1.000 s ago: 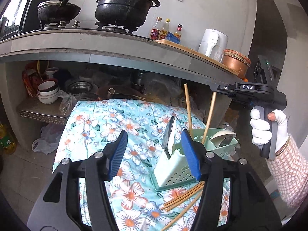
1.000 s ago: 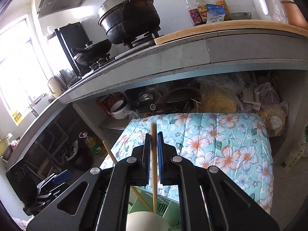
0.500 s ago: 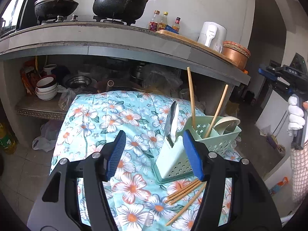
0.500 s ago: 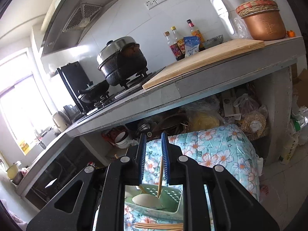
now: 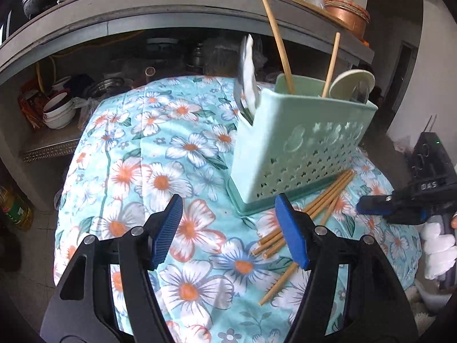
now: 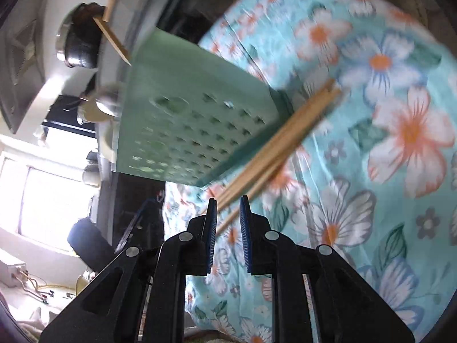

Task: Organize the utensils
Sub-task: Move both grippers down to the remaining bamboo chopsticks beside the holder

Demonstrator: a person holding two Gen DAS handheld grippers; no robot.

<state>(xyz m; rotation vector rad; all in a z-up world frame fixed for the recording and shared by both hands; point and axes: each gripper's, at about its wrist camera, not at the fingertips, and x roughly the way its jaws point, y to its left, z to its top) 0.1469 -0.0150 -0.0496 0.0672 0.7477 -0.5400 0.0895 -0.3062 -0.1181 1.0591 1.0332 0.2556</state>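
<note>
Floral cloth (image 5: 160, 183), loose chopsticks (image 6: 274, 148) just ahead of narrowly parted, empty right gripper (image 6: 228, 223), left gripper (image 5: 228, 228) wide, empty

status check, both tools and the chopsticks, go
Left tool open, empty. Right tool open, nosing at loose wooden chopsticks on floral cloth, not gripped. Mint-green perforated plastic utensil caddy alongside.

The caddy (image 5: 300, 154) is matt mint-green plastic, its wall pierced with small holes and star cutouts, and the chopsticks (image 5: 311, 208) beside it look like bare, pale wood. Under them the cloth (image 5: 160, 157) is a soft, quilted floral fabric with stitched seams. The left gripper (image 5: 228, 228) has black plastic arms and ribbed blue pads (image 5: 168, 225).
</note>
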